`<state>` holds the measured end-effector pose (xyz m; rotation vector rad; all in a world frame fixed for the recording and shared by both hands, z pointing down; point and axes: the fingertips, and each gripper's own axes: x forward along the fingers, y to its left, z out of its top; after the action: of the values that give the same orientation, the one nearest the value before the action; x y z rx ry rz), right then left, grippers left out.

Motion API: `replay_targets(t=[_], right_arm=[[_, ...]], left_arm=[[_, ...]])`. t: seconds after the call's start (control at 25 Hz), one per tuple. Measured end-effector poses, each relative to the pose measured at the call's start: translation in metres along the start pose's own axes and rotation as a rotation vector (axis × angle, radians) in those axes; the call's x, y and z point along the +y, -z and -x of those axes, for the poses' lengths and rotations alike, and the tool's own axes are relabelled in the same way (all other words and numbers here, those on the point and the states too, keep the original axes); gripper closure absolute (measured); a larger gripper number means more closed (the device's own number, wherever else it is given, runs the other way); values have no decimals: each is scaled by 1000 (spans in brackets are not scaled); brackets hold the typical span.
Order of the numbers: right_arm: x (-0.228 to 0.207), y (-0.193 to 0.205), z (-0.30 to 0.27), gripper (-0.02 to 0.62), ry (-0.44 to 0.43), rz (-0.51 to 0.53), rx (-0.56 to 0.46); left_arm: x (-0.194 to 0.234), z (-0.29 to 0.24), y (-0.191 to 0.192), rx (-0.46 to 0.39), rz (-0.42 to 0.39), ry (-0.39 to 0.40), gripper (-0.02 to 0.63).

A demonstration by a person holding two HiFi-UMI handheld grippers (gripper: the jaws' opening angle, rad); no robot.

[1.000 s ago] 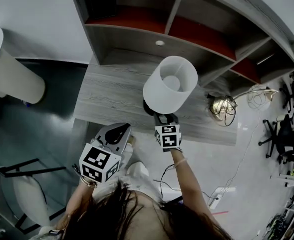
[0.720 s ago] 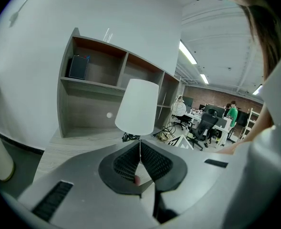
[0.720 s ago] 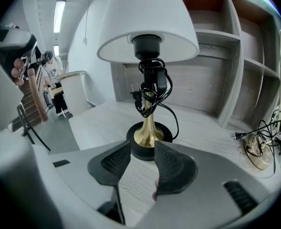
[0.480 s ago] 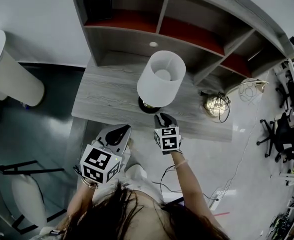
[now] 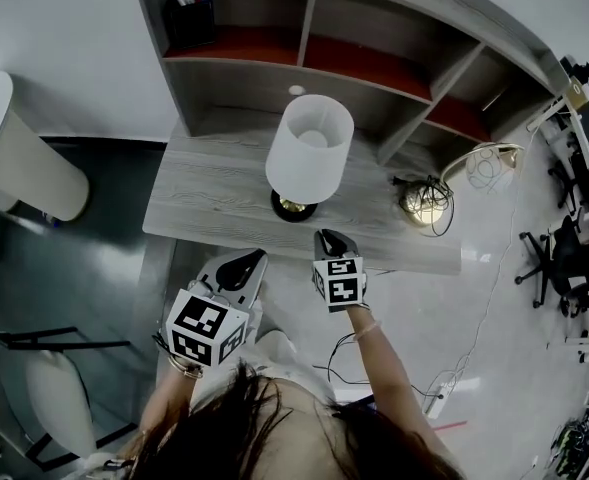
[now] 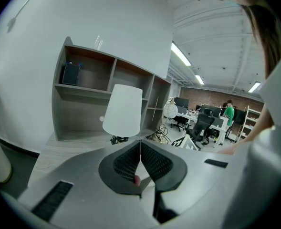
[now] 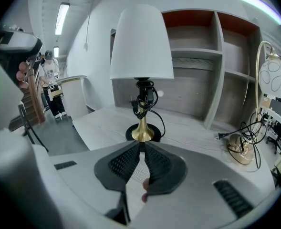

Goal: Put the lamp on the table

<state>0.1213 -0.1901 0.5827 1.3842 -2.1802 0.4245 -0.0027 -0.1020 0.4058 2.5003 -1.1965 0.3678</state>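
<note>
A lamp with a white shade (image 5: pixel 309 148) and a brass stem on a black base (image 5: pixel 294 206) stands upright on the grey wooden table (image 5: pixel 209 193). The right gripper view shows the lamp (image 7: pixel 141 42) straight ahead, with its cord wound round the stem. My right gripper (image 5: pixel 332 236) hovers at the table's front edge, a short way back from the base. Its jaws (image 7: pixel 142 144) are closing, tips almost together, and nothing is between them. My left gripper (image 5: pixel 246 260) hangs lower left of the table, shut and empty (image 6: pixel 140 144).
A second lamp (image 5: pixel 424 200) with a wire globe and tangled cord sits on the table's right end. A shelf unit (image 5: pixel 374 63) with red-floored compartments rises behind the table. At far left is a white chair (image 5: pixel 24 158), and cables lie on the floor to the right.
My right gripper has drawn back from the lamp's base and its jaws have come together. The lamp stays standing on the table. The left gripper has hardly moved.
</note>
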Motion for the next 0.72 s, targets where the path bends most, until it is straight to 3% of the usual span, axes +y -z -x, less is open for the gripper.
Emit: replay_targets(t=[0.72], right_arm=[[-7, -18, 89, 571, -9, -49, -126]], left_arm=[[-54, 7, -1, -54, -18, 22, 594]])
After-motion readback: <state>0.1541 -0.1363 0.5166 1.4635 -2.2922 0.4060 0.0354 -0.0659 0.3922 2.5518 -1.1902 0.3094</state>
